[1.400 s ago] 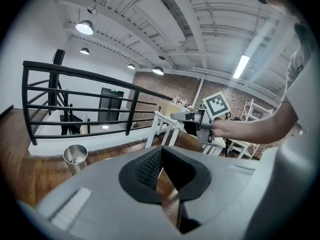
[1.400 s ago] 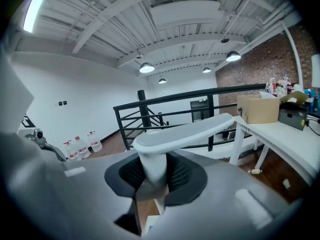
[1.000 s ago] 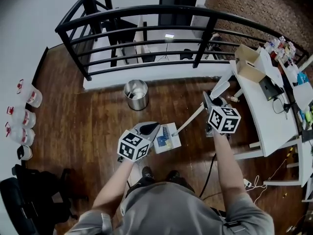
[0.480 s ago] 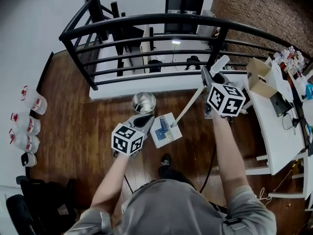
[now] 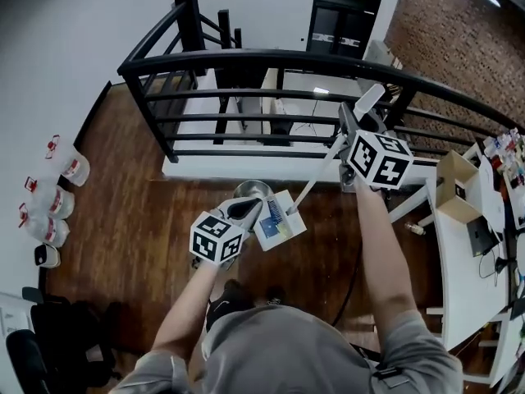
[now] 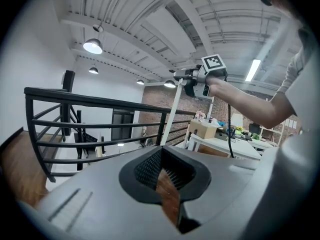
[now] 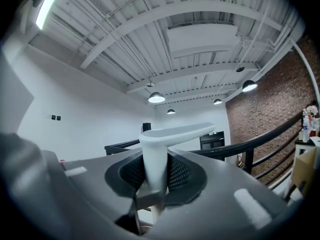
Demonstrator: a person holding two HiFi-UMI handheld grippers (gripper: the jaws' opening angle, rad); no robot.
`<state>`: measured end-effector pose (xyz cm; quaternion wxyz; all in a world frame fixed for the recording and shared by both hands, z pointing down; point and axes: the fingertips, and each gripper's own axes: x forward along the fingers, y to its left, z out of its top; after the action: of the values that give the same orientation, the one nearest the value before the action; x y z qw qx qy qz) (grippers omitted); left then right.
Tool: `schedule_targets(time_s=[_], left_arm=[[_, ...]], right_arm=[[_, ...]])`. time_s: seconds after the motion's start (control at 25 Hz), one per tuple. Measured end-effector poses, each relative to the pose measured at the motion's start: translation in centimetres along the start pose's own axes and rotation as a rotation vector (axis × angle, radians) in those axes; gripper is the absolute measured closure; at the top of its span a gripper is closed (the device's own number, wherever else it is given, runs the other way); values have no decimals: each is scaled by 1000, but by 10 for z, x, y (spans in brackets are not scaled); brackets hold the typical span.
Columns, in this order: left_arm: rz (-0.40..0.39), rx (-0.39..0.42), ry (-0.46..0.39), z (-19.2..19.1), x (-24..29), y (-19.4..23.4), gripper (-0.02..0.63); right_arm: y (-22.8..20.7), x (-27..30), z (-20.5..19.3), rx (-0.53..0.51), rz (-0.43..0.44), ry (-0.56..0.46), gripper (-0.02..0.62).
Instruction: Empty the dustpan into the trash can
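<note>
Nearest us, our left gripper (image 5: 248, 210) hung over the floor (image 5: 139, 220) with its jaws a narrow way apart and nothing between them; only floorboards showed through the gap. We judged that it was kept free, close by, to steady or tip the load.

Just to its right the dustpan (image 5: 277, 222) hung off the floor, roughly level. We took this as a way to keep something blue (image 5: 275, 214) and a few pale bits in it from sliding out too soon. Its far left corner overlapped the can (image 5: 248, 189) in the head view, but whether it was truly over the mouth we could not tell. The can stood on the floor near the edge under the railing (image 5: 287, 60).

From the dustpan the long white handle (image 5: 324, 167) slanted up to our right gripper (image 5: 351, 134). Its jaws were clamped on the handle just below the bent top grip — a high hold that let us carry without stooping. The emptying, we judged, was not yet done — the dustpan needed bringing over the mouth and tilting.
</note>
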<state>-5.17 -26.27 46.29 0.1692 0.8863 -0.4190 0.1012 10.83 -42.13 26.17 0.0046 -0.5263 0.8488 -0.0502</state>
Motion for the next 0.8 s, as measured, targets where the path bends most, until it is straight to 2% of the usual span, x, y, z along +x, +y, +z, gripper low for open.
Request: schedule_targets(time_s=[0.24,0.52,0.68,0.8], left_arm=[[-20,-10,-1,15,26,71,601],[-158,1,30,38,68,140,601],[-237,2,67,41,87,162,601],[-260,-2,88,40,103,175,601]], right_arm=[[-9,66,-5,-1,-67,0,525],[-30,123,-9,15,-229,8,525],[-44,134,-15,23,-323,18,525],[-53,145,-25,22,-357,26,525]])
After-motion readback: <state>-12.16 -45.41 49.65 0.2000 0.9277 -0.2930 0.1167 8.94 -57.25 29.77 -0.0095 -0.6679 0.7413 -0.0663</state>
